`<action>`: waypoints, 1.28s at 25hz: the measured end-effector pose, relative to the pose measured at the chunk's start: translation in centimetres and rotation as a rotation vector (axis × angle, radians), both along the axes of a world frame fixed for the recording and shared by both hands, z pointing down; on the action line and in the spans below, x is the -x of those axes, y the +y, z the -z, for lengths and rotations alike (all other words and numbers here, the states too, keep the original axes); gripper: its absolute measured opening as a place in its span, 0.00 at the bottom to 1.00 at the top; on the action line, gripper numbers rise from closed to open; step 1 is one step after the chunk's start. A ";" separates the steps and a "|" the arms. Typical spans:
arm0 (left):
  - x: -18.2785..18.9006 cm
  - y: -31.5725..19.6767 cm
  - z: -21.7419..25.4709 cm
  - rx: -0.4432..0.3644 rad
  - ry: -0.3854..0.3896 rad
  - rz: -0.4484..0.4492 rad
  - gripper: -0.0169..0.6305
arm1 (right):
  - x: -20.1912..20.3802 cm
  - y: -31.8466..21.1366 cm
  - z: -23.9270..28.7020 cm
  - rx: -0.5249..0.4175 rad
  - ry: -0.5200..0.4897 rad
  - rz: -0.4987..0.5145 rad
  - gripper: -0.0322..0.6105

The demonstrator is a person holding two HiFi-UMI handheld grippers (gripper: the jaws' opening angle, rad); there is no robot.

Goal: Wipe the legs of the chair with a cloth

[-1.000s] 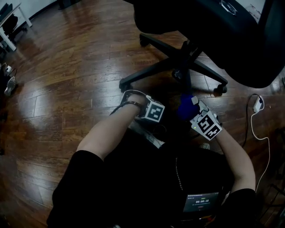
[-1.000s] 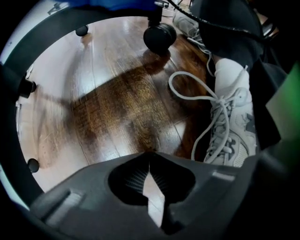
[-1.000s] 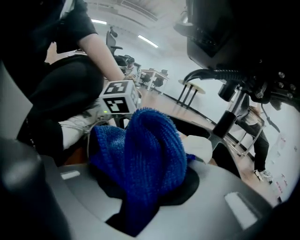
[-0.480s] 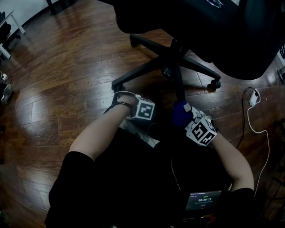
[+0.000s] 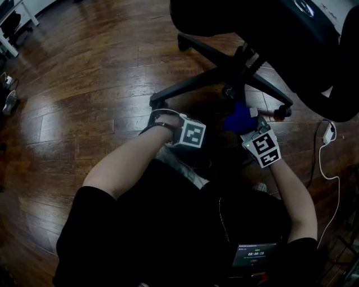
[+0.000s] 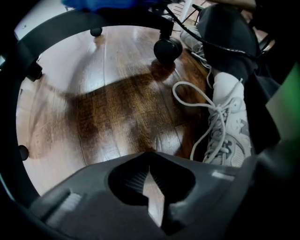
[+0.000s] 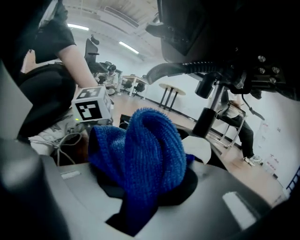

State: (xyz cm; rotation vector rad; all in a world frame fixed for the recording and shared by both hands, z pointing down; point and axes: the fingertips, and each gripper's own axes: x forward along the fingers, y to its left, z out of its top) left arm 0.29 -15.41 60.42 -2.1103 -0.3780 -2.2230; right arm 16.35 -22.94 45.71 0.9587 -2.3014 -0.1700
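Observation:
The black office chair (image 5: 269, 33) stands on a five-leg base, its hub (image 5: 240, 75) under the seat. One leg runs left to a caster (image 5: 157, 104), another right to a caster (image 5: 283, 110). My right gripper (image 5: 251, 124) is shut on a bunched blue cloth (image 5: 239, 116), held against the near leg just below the hub. In the right gripper view the cloth (image 7: 143, 152) fills the jaws, with the chair column (image 7: 208, 115) beyond. My left gripper (image 5: 192, 135) hangs shut and empty over the floor, left of that leg; its jaws (image 6: 152, 197) are pressed together.
A white cable and plug (image 5: 328, 132) lie on the wood floor at the right. The person's white laced shoe (image 6: 226, 136) rests beside the left gripper, near a caster (image 6: 168, 48). White furniture (image 5: 12, 17) stands at far left. Other people and tables show beyond the chair (image 7: 241, 124).
The right gripper has carried the blue cloth up the near leg toward the hub. The left gripper has kept its place. The head camera has shifted.

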 end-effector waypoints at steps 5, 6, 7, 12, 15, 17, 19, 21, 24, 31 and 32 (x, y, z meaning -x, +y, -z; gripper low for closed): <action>-0.3 0.1 0.0 -0.003 -0.038 -0.061 0.03 | 0.5 -6.3 1.4 -0.054 0.066 -0.052 0.21; -0.3 0.0 0.0 -0.004 -0.040 -0.066 0.03 | 0.6 -7.4 1.6 -0.055 0.074 -0.051 0.21; -0.3 0.0 0.0 -0.005 -0.040 -0.069 0.03 | 0.8 -8.6 1.9 -0.056 0.080 -0.049 0.21; -0.3 0.0 0.0 -0.016 -0.054 -0.085 0.03 | 1.1 -13.2 3.5 -0.102 0.065 -0.079 0.21; -0.2 -0.3 0.0 -0.042 -0.074 -0.113 0.03 | 1.0 -13.4 3.7 -0.114 0.046 -0.106 0.21; -0.1 -0.4 -0.1 -0.046 -0.078 -0.113 0.03 | 1.1 -12.4 3.1 -0.102 0.065 -0.098 0.21; -0.1 -0.4 -0.2 -0.047 -0.071 -0.108 0.03 | 1.2 -10.5 2.4 -0.094 0.103 -0.061 0.21; -0.1 -0.5 -0.3 -0.052 -0.063 -0.108 0.03 | 1.2 -7.9 1.4 -0.085 0.133 -0.015 0.21; 0.0 -0.5 -0.2 -0.057 -0.053 -0.102 0.03 | 1.2 -3.3 0.0 -0.051 0.160 0.058 0.21; 0.3 -0.1 -0.3 -0.091 -0.061 -0.112 0.03 | 0.4 7.9 -3.1 0.086 0.170 0.231 0.22; 0.2 -0.1 -0.3 -0.099 -0.067 -0.115 0.03 | 0.3 9.0 -3.3 0.097 0.160 0.240 0.22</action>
